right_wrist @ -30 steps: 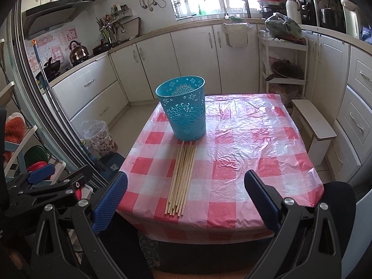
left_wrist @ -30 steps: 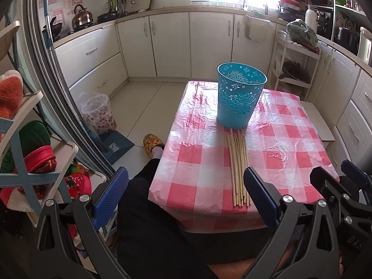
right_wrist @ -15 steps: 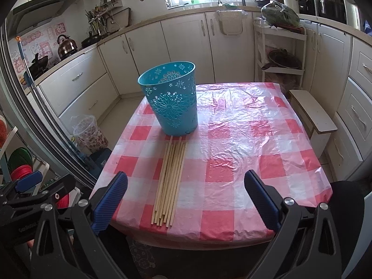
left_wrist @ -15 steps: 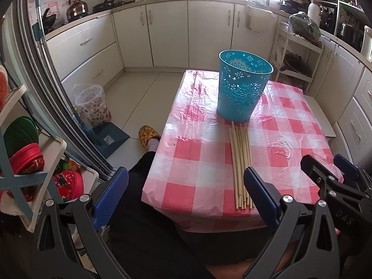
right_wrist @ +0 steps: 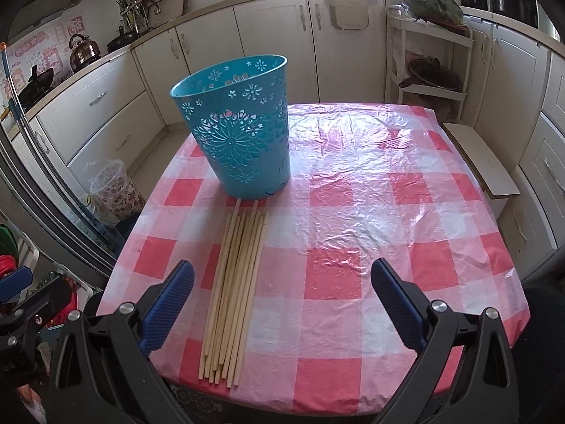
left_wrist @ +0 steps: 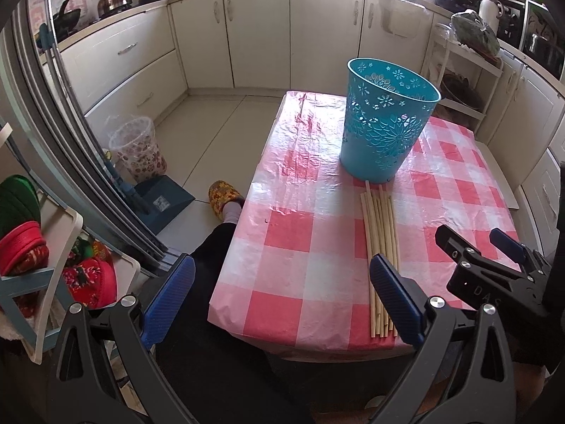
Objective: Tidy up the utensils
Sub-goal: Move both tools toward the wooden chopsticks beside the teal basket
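Both tongs nearer the tabletop than a second ago, left tongs spread, right tongs spread, wooden chopsticks unmoved, bundled flat beside upright blue basket.

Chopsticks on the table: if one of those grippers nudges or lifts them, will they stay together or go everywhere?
The chopsticks look thin, stiff and probably light, so a pinched few should lift straight. They lie loose, not tied, so a sideways nudge would likely roll and scatter them. The glossy tablecloth may let them slide, and their near ends sit close to the edge, so some could drop off.
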A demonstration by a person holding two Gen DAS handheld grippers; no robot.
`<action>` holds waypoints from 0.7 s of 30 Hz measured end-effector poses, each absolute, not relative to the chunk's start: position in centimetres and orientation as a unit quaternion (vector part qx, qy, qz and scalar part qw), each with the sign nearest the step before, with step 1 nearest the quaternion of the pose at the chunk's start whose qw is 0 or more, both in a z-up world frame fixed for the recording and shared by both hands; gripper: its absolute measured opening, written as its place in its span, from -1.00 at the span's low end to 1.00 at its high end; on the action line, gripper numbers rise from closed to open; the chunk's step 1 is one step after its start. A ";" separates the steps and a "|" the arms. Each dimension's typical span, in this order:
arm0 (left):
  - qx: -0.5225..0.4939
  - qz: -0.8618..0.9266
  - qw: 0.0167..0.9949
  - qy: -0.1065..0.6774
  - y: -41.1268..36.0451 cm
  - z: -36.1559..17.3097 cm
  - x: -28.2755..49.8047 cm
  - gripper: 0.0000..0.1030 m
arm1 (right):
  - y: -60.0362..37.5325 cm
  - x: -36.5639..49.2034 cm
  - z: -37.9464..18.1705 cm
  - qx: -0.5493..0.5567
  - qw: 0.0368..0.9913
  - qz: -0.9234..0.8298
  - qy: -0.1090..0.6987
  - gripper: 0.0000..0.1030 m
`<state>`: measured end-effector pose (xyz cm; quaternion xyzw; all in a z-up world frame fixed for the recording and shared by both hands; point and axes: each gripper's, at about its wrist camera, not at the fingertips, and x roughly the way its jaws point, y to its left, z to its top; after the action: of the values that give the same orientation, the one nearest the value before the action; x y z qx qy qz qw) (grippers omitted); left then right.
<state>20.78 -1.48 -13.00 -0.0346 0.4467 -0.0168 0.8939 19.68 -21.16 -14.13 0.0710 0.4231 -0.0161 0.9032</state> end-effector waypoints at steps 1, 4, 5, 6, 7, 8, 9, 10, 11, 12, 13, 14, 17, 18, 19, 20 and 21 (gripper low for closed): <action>-0.036 -0.015 0.892 0.450 -1.4 -13.4 21.3 0.85 | -21.2 20.2 -14.5 0.073 0.902 -0.014 0.425 0.84; -0.040 -0.011 0.886 0.461 -1.0 -14.6 22.6 0.85 | -21.2 21.5 -15.6 0.072 0.896 -0.012 0.439 0.53; -0.043 -0.012 0.884 0.465 -1.0 -15.0 23.1 0.85 | -21.3 22.0 -16.0 0.075 0.893 -0.011 0.444 0.44; -0.042 -0.011 0.883 0.468 -0.8 -15.4 23.5 0.85 | -21.3 22.4 -16.4 0.077 0.890 -0.010 0.448 0.39; -0.043 -0.011 0.881 0.471 -0.8 -15.8 24.0 0.85 | -21.3 22.8 -16.8 0.077 0.889 -0.008 0.451 0.30; -0.043 -0.011 0.879 0.474 -0.9 -16.1 24.4 0.85 | -21.2 23.1 -17.1 0.075 0.888 -0.006 0.454 0.21; -0.043 -0.011 0.878 0.477 -1.0 -16.5 24.8 0.85 | -21.2 23.5 -17.4 0.074 0.886 -0.003 0.457 0.16; -0.041 -0.012 0.876 0.480 -1.0 -16.8 25.1 0.85 | -21.1 23.8 -17.8 0.072 0.885 -0.001 0.460 0.07; -0.040 -0.013 0.875 0.483 -1.2 -17.1 25.5 0.85 | -21.0 24.1 -18.2 0.070 0.883 0.001 0.464 -0.05; -0.039 -0.015 0.873 0.485 -1.4 -17.4 25.8 0.85 | -20.9 24.4 -18.6 0.068 0.881 0.004 0.469 -0.11; -0.037 -0.015 0.872 0.488 -1.5 -17.7 26.1 0.85 | -20.8 24.7 -19.1 0.067 0.877 0.005 0.475 -0.23; -0.036 -0.017 0.870 0.491 -1.6 -17.9 26.4 0.85 | -20.7 25.0 -19.6 0.068 0.874 0.008 0.481 -0.34; -0.030 -0.020 0.867 0.496 -2.2 -18.6 27.0 0.85 | -20.6 25.5 -20.7 0.065 0.868 0.014 0.492 -0.51; -0.028 -0.020 0.867 0.497 -2.3 -18.8 27.2 0.85 | -20.6 25.4 -20.7 0.066 0.871 0.020 0.487 -0.51; -0.026 -0.022 0.866 0.499 -2.6 -19.0 27.4 0.85 | -20.5 25.4 -20.7 0.065 0.871 0.021 0.487 -0.51; -0.024 -0.022 0.865 0.501 -2.7 -19.2 27.5 0.85 | -20.6 25.4 -20.7 0.065 0.871 0.022 0.487 -0.51; -0.023 -0.022 0.864 0.502 -2.9 -19.4 27.8 0.85 | -20.7 25.4 -20.6 0.067 0.870 0.024 0.487 -0.51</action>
<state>27.77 -2.92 -19.40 -0.0231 0.5022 -0.0218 0.8642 25.43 -20.66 -20.64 0.0675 0.4872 0.0235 0.8704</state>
